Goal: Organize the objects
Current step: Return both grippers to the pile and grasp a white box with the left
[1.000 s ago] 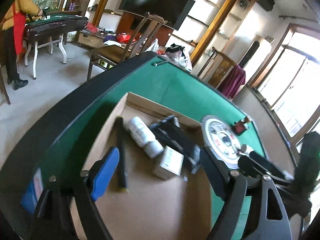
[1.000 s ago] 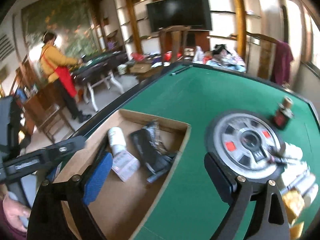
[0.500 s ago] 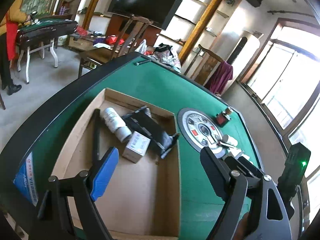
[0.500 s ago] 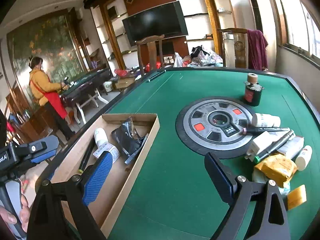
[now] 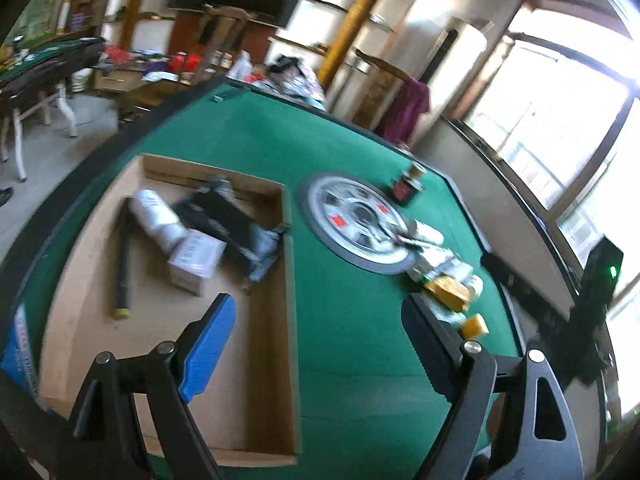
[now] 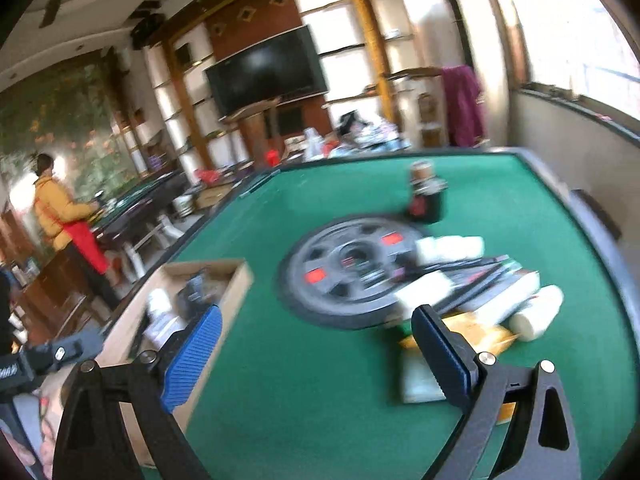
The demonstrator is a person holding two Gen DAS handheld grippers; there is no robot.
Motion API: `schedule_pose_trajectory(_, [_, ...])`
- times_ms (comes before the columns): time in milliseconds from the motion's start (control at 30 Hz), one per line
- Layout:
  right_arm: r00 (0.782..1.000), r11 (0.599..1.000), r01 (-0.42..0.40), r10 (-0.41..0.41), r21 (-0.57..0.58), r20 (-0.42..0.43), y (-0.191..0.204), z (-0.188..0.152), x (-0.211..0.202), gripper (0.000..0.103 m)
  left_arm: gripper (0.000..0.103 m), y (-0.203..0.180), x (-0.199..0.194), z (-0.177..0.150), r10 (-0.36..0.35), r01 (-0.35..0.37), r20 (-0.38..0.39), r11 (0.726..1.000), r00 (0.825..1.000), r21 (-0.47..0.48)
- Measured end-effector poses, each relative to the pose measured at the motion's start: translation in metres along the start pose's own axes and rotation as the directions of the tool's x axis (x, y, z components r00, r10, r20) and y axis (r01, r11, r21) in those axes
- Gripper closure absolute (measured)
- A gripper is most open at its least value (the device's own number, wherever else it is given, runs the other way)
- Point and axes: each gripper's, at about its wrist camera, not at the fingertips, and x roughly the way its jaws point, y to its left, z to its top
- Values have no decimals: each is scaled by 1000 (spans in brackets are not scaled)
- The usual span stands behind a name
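A green felt table (image 5: 256,140) carries 1 open cardboard box (image 5: 289,264), a round dial plate (image 5: 356,224), a dark bottle (image 6: 426,200) and a heap of small packets (image 6: 480,300).

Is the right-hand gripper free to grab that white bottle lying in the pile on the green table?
Probably yes. The right gripper is open and empty, and the white bottle lies at the pile's outer edge beyond it, uncovered. Only the yellow packet lies in between.
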Motion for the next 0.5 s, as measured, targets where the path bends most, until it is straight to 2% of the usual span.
schedule_pose_trajectory(133, [987, 987, 151, -153, 49, 40, -54, 17, -7, 1, 17, -24, 29, -2, -13, 16, -62, 999, 998, 48])
schedule_pose_trajectory(200, [979, 977, 196, -200, 85, 39, -80, 23, -3, 0, 17, -41, 46, -1, -23, 31, -89, 996, 996, 85])
schedule_pose_trajectory(333, [969, 960, 241, -246, 141, 22, -124, 26, 17, 0, 17, -73, 77, 0, -3, 23, -112, 985, 994, 170])
schedule_pose_trajectory(433, [968, 951, 243, -251, 192, 18, -149, 19, 26, 0, 17, -93, 99, 6, -22, 48, -122, 977, 992, 209])
schedule_pose_trajectory(500, [971, 945, 238, -238, 224, -29, -163, 13, 33, 0, 17, -109, 118, 11, -20, 49, -111, 964, 994, 262])
